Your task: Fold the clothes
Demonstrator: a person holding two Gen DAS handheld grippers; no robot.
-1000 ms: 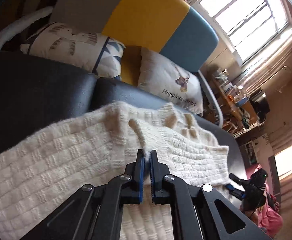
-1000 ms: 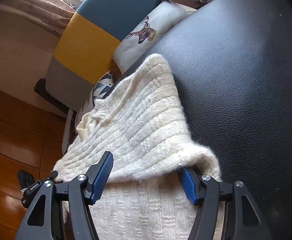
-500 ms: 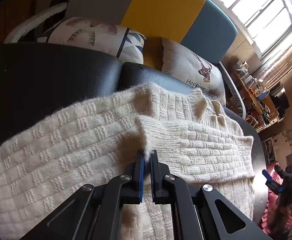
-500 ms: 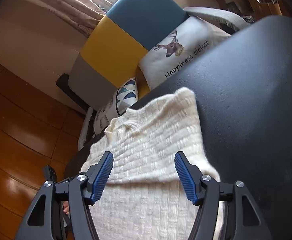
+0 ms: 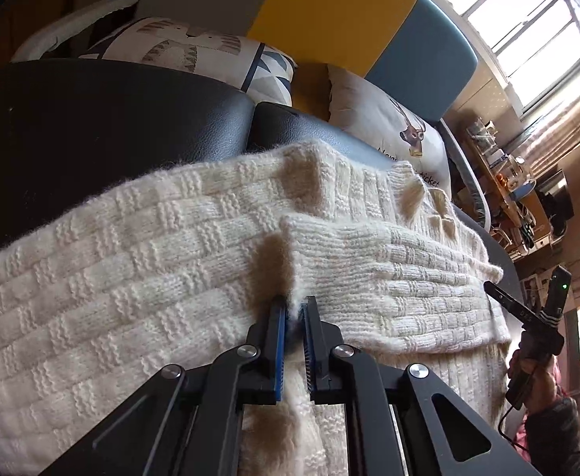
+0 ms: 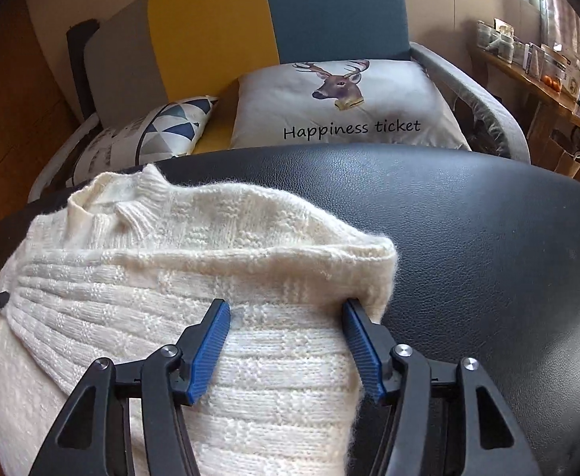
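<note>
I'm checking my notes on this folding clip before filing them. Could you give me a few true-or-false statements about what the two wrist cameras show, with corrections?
1. The cream knit sweater lies on a black leather surface. True.
2. The left gripper stands wide open above bare leather. False: its jaws are nearly together and opening slightly, with a thin pinch of sweater knit still between them.
3. The deer cushion reads "Happiness ticket". True.
4. The right gripper is clamped tight on a sleeve. False: its blue pads are apart, straddling the folded sweater edge, jaws closing.
5. The chair back behind the cushions is solid red. False: it has grey, yellow and blue panels.
</note>
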